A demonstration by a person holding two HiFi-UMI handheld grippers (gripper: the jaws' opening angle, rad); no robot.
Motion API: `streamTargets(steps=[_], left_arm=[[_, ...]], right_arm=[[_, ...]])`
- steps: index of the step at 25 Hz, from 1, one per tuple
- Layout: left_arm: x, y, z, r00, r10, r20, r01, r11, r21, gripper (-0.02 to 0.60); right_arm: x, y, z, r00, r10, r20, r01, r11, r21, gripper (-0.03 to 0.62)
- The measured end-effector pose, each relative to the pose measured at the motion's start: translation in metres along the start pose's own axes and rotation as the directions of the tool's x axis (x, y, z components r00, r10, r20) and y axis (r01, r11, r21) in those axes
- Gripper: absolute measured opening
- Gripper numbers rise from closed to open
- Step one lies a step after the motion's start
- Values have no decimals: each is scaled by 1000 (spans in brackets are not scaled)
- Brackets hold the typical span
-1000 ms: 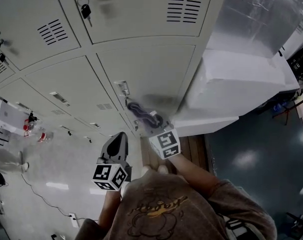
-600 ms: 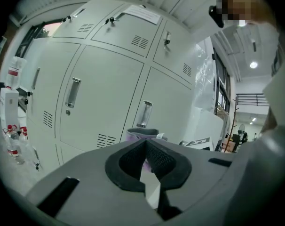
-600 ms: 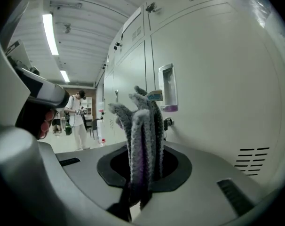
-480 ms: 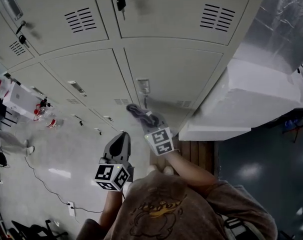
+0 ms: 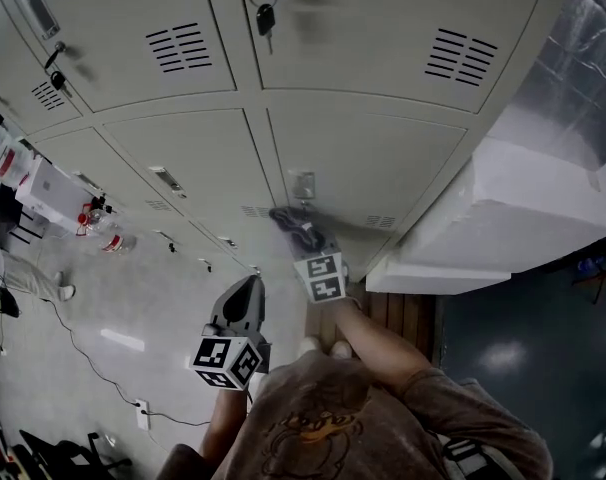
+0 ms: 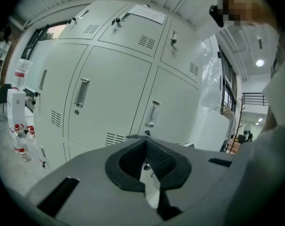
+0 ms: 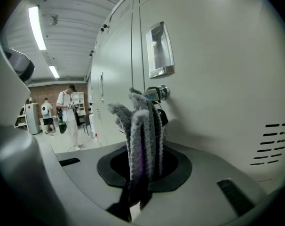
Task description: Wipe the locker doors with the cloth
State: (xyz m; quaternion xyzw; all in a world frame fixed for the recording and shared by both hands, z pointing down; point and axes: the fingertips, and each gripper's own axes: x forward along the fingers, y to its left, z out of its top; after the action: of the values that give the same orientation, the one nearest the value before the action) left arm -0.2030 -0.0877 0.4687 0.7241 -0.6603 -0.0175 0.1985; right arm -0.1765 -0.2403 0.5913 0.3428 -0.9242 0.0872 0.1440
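The right gripper (image 5: pixel 306 238) is clamped on a grey, fluffy, ribbed cloth (image 5: pixel 295 226); in the right gripper view its jaws pinch the lower end of the cloth (image 7: pixel 140 131), and the bunched folds stand up past the jaw tips of the right gripper (image 7: pixel 138 175) toward a beige metal locker door (image 7: pixel 217 74). The cloth's free end sits just below that door's recessed chrome handle (image 7: pixel 160 51) and in front of a small round lock with a key in it (image 7: pixel 157 93); whether the cloth actually touches the door cannot be told. In the head view the same cloth lies over the lower right locker door (image 5: pixel 383 158), just under its handle (image 5: pixel 303 184), with the gripper's marker cube (image 5: pixel 323 276) behind it, nearer the person.

The left gripper (image 5: pixel 247 288) hangs lower and to the left, well apart from the cloth and off the lockers; in its own view the dark ribbed pads (image 6: pixel 157 157) of the left gripper (image 6: pixel 145 147) meet at the tips with nothing between them.

A bunch of dark keys (image 5: pixel 267 13) dangles from the upper door; black vent slots (image 5: pixel 461 56) mark that door's right side. A large white block (image 5: pixel 523 208) stands beside the lockers on the right; plastic bottles (image 5: pixel 103 236) stand on the floor at the left. Two people (image 7: pixel 68 112) stand far down the room.
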Motion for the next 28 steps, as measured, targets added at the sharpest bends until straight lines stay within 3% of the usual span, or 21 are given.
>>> streamTargets(steps=[14, 28], left_arm=[[20, -10, 1, 999, -44, -20, 44, 999, 26, 3], [51, -51, -4, 979, -196, -60, 199, 979, 49, 3]], right_arm=[[0, -22, 3, 999, -43, 14, 43, 999, 2, 58], [-54, -90, -8, 979, -202, 24, 201, 979, 36, 58]])
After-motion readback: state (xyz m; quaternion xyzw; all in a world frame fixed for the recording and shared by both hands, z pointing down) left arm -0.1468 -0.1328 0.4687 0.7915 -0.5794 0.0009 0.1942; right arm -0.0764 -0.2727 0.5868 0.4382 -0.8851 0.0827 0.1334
